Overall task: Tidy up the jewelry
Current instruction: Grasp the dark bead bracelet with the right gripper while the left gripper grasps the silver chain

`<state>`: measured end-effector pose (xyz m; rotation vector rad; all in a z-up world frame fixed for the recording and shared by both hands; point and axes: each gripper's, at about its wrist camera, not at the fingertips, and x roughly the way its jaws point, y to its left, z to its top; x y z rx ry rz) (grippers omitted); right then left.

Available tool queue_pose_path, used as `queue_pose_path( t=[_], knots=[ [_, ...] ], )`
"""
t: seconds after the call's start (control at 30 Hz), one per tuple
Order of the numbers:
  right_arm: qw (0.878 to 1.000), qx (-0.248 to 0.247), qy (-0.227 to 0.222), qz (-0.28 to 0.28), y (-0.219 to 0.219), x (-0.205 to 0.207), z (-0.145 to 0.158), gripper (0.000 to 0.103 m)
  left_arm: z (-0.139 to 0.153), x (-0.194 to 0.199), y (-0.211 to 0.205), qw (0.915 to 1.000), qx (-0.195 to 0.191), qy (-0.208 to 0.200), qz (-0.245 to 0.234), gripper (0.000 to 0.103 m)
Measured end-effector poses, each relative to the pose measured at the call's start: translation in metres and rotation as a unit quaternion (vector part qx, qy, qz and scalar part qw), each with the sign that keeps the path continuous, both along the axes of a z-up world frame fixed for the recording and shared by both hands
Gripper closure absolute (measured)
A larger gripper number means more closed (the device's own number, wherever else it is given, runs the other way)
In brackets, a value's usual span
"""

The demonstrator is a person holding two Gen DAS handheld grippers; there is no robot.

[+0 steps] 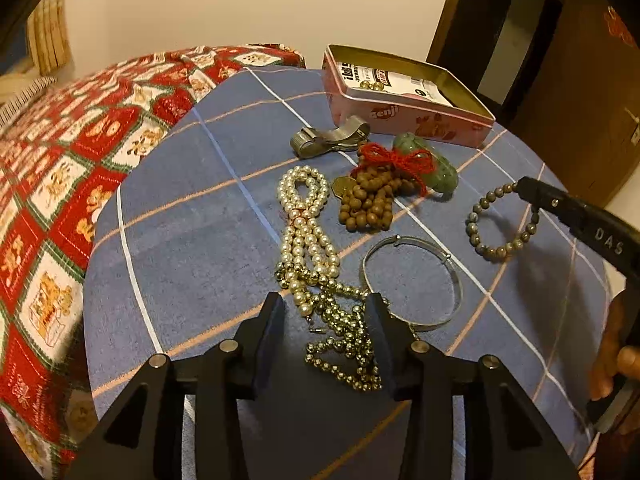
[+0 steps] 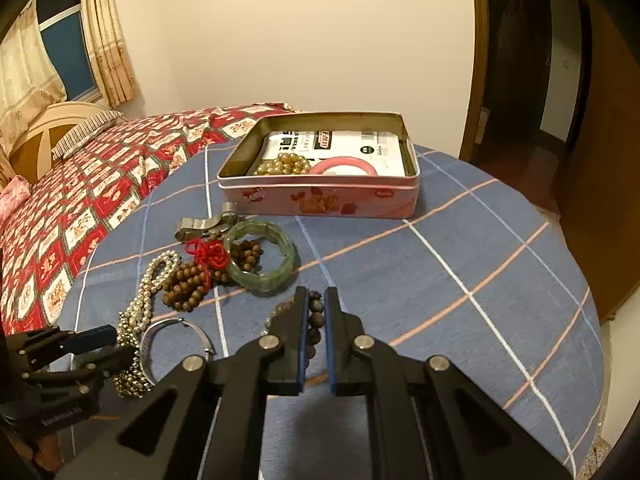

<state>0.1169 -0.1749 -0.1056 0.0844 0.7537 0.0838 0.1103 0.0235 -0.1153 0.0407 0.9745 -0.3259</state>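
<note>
Jewelry lies on a blue checked tablecloth (image 1: pixel 180 232). My left gripper (image 1: pixel 326 306) is open, its fingers either side of a gold bead chain (image 1: pixel 344 344) that trails from a pearl necklace (image 1: pixel 306 220). My right gripper (image 2: pixel 316 300) is shut on a grey-brown bead bracelet (image 1: pixel 500 224), which hangs between its blue pads (image 2: pixel 303 340); the gripper also shows in the left wrist view (image 1: pixel 520 188). A silver bangle (image 1: pixel 412 280), brown wooden beads with a red bow (image 1: pixel 372 196), a green jade bracelet (image 2: pixel 262 256) and a metal watch band (image 1: pixel 328 140) lie nearby.
An open pink tin (image 2: pixel 320 196) stands at the far side of the table; it holds a white packet, gold beads (image 2: pixel 284 164) and a pink bangle (image 2: pixel 344 168). A bed with a red patterned quilt (image 2: pixel 80 200) lies to the left. A dark doorway is at the right.
</note>
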Motion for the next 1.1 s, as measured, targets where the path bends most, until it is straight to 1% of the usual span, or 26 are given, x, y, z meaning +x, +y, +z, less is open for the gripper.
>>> queue_pose_path(
  t=[0.03, 0.1, 0.13, 0.17, 0.2, 0.3, 0.4, 0.43, 0.47, 0.5, 0.53, 0.57, 0.6, 0.67, 0.73, 0.77, 0.8, 0.83, 0.87, 0.9, 0.97, 1.0, 1.07, 1.1],
  knots=[
    [1.0, -0.001, -0.001, 0.0, 0.0, -0.001, 0.0, 0.093, 0.0, 0.0, -0.002, 1.0, 0.002, 0.0, -0.002, 0.056],
    [1.0, 0.0, -0.002, -0.002, -0.001, -0.002, 0.002, 0.093, 0.001, -0.002, -0.001, 1.0, -0.007, 0.003, -0.002, 0.056],
    [1.0, 0.002, -0.003, -0.003, -0.002, -0.003, 0.003, 0.093, 0.001, -0.003, 0.001, 0.9998, -0.016, 0.005, -0.003, 0.059],
    [1.0, 0.003, -0.004, -0.005, -0.003, -0.003, 0.003, 0.093, 0.002, -0.005, 0.003, 0.9996, -0.026, 0.009, -0.005, 0.089],
    [1.0, 0.006, -0.004, -0.006, -0.005, -0.004, 0.004, 0.093, 0.002, -0.006, 0.003, 0.9994, -0.03, 0.012, -0.007, 0.098],
    [1.0, 0.009, -0.006, -0.009, -0.007, -0.005, 0.006, 0.093, 0.012, -0.015, 0.005, 0.9996, -0.027, -0.004, -0.011, 0.098],
    [1.0, 0.01, -0.007, -0.009, -0.007, -0.005, 0.007, 0.093, 0.014, -0.019, 0.007, 0.9995, -0.027, 0.003, -0.014, 0.098],
    [1.0, 0.013, -0.007, -0.009, -0.007, -0.005, 0.008, 0.093, 0.013, -0.019, 0.006, 0.9995, -0.026, 0.011, -0.013, 0.096],
    [1.0, 0.014, -0.007, -0.009, -0.007, -0.005, 0.008, 0.093, 0.011, -0.019, 0.005, 0.9995, -0.023, 0.017, -0.013, 0.087],
    [1.0, 0.015, -0.008, -0.008, -0.006, -0.006, 0.009, 0.093, 0.009, -0.019, 0.004, 0.9996, -0.017, 0.019, -0.012, 0.07],
    [1.0, 0.014, -0.008, -0.007, -0.006, -0.006, 0.009, 0.093, 0.008, -0.02, 0.002, 0.9997, -0.011, 0.018, -0.011, 0.061],
    [1.0, 0.014, -0.008, -0.007, -0.005, -0.006, 0.009, 0.093, 0.008, -0.021, -0.001, 0.9998, -0.008, 0.01, -0.013, 0.046],
    [1.0, 0.014, -0.009, -0.006, -0.006, -0.007, 0.01, 0.093, 0.008, -0.023, -0.003, 0.9998, -0.008, 0.004, -0.015, 0.04],
    [1.0, 0.014, -0.01, -0.007, -0.006, -0.008, 0.01, 0.093, 0.006, -0.022, -0.007, 0.9999, -0.007, 0.0, -0.015, 0.039],
    [1.0, 0.014, -0.01, -0.008, -0.006, -0.007, 0.01, 0.093, -0.001, -0.02, -0.011, 0.9999, 0.001, 0.009, -0.014, 0.039],
    [1.0, 0.015, -0.009, -0.008, -0.006, -0.007, 0.01, 0.093, -0.001, -0.023, -0.014, 0.9998, 0.007, -0.008, -0.017, 0.039],
    [1.0, 0.015, -0.009, -0.007, -0.007, -0.007, 0.01, 0.093, -0.002, -0.024, -0.016, 0.9996, 0.012, -0.011, -0.023, 0.042],
    [1.0, 0.015, -0.009, -0.008, -0.007, -0.008, 0.01, 0.093, -0.002, -0.026, -0.017, 0.9994, 0.008, -0.015, -0.029, 0.047],
    [1.0, 0.018, -0.009, -0.008, -0.008, -0.008, 0.01, 0.093, 0.0, -0.027, -0.015, 0.9993, -0.004, -0.015, -0.033, 0.065],
    [1.0, 0.022, -0.01, -0.008, -0.009, -0.008, 0.011, 0.093, 0.0, -0.026, -0.013, 0.9992, -0.014, -0.009, -0.038, 0.081],
    [0.999, 0.027, -0.014, -0.008, -0.011, -0.01, 0.013, 0.093, 0.0, -0.025, -0.008, 0.9986, -0.036, 0.005, -0.038, 0.087],
    [0.999, 0.028, -0.019, -0.007, -0.011, -0.012, 0.016, 0.093, 0.001, -0.025, -0.006, 0.9986, -0.038, 0.005, -0.036, 0.088],
    [0.999, 0.028, -0.025, -0.005, -0.011, -0.014, 0.02, 0.093, 0.005, -0.027, -0.004, 0.999, -0.033, -0.008, -0.03, 0.089],
    [0.999, 0.029, -0.03, -0.002, -0.011, -0.015, 0.023, 0.093, 0.009, -0.029, -0.002, 0.9987, -0.039, -0.014, -0.029, 0.089]
  ],
)
